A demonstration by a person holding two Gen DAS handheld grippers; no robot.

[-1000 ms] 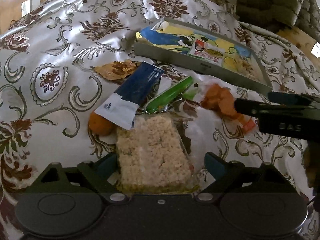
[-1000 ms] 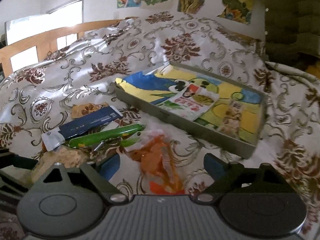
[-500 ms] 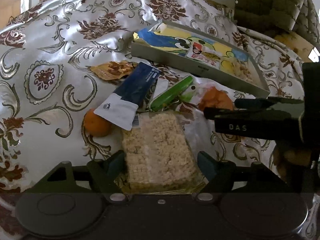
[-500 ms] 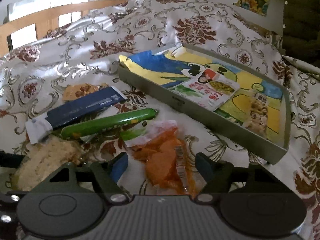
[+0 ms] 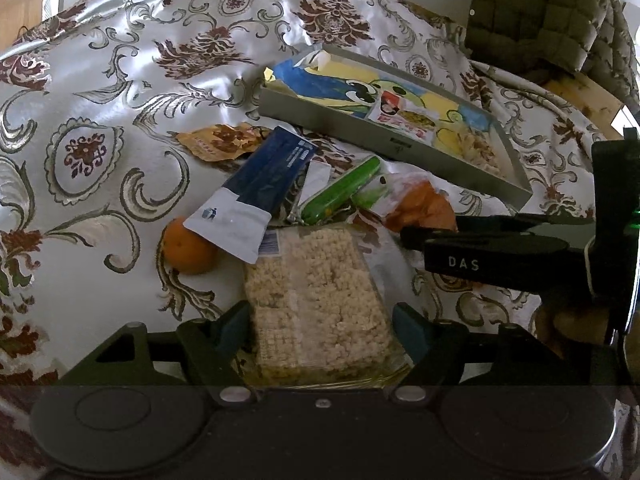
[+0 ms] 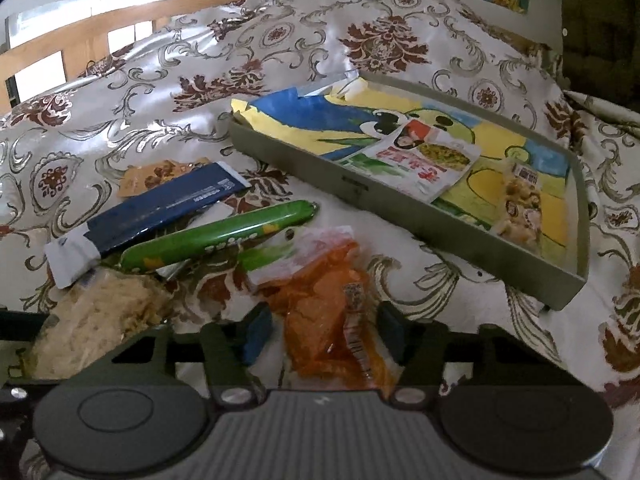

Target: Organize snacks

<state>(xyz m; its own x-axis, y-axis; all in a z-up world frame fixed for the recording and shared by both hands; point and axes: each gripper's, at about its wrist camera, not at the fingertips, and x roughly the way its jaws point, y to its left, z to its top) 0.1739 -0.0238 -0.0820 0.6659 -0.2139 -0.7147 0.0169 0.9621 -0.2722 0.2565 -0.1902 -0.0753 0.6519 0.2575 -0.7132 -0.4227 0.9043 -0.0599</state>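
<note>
On the patterned table (image 6: 400, 28), each spread-apart claw straddles a packet lengthwise: left claw (image 5: 322, 330) the rice cake (image 5: 316, 304), right claw (image 6: 324, 330) the orange bag (image 6: 324, 312).

The orange (image 5: 188, 249) lies half under the blue packet's (image 5: 256, 196) white end. The rice-cake pack's (image 5: 320, 304) near edge is hidden behind the left gripper (image 5: 320, 320). The right gripper's (image 5: 404, 232) finger covers part of the orange snack bag (image 5: 420, 208), possibly touching it.

right tongs (image 6: 322, 330) spread around the orange snack bag (image 6: 328, 304).
</note>
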